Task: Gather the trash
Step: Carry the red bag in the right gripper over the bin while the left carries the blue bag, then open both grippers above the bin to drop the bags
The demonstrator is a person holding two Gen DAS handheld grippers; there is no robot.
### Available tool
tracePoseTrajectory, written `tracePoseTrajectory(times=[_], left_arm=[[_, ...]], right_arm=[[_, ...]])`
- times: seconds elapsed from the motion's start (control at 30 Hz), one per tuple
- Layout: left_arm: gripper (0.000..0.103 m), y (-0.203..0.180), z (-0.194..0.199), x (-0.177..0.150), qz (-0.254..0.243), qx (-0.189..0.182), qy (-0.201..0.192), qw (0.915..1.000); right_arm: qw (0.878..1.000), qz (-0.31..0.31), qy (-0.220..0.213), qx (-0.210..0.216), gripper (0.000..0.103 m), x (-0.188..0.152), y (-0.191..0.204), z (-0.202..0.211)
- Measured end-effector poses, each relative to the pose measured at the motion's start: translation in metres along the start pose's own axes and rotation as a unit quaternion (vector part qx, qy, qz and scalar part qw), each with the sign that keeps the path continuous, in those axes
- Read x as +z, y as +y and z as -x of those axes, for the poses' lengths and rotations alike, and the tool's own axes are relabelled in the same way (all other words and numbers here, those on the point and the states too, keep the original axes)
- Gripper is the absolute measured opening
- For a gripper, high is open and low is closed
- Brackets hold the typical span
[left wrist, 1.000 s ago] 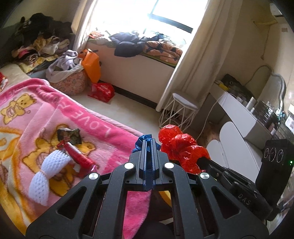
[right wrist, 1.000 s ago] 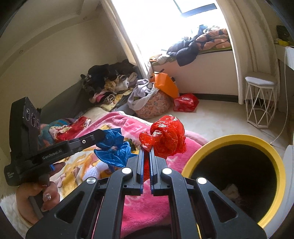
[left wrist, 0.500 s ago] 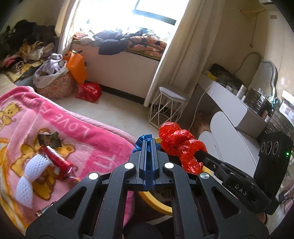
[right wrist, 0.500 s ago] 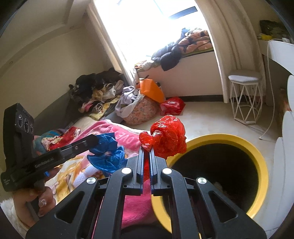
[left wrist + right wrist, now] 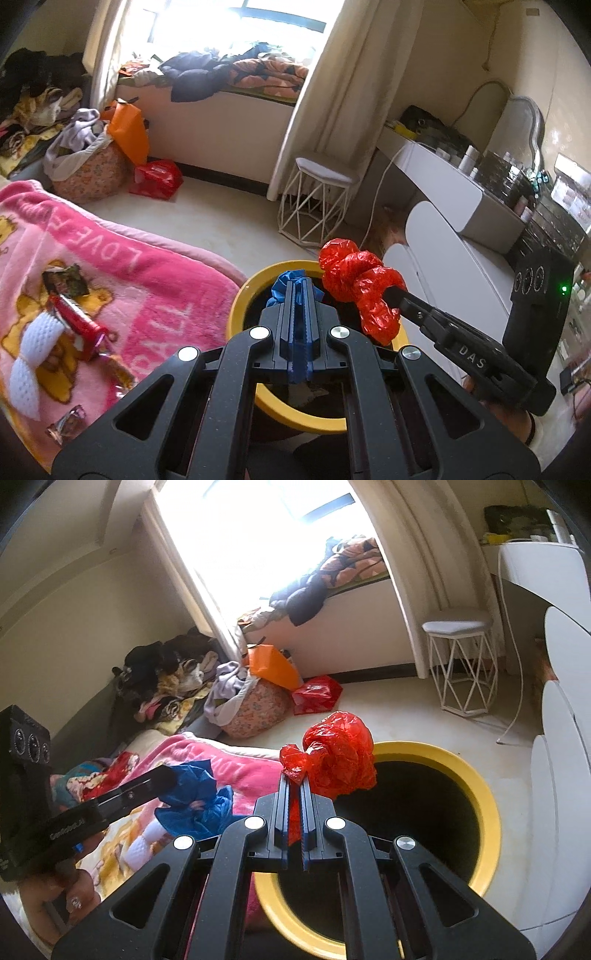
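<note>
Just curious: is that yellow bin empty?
Not empty: something pale lies at the bottom of the bin; its inside is too dark to tell how full.

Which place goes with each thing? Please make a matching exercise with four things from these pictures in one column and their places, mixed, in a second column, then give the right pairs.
Things
1. crumpled red plastic bag
2. crumpled blue plastic bag
3. white net sleeve
4. white wire stool

Places
A. on the floor by the curtain
B. pinched in the left hand-held gripper
C. lying on the pink blanket
D. pinched in the right hand-held gripper, by the yellow-rimmed bin

Pairs: 1-D, 2-B, 3-C, 4-A
</note>
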State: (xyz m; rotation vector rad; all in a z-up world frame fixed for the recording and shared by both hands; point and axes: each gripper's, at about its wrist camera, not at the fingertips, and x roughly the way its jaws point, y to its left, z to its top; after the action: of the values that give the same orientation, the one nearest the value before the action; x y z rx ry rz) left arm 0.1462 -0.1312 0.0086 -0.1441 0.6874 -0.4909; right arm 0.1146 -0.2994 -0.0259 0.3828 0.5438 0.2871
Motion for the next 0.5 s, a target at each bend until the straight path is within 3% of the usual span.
tracePoseTrajectory(times=[0.5], left_arm=[[0.002, -0.026, -0.039, -0.012, -0.02, -0.016, 0.036, 0.999]], right_arm=[[0.998, -0.04, 0.012, -0.036, 0.005, -0.01, -0.04, -0.002]])
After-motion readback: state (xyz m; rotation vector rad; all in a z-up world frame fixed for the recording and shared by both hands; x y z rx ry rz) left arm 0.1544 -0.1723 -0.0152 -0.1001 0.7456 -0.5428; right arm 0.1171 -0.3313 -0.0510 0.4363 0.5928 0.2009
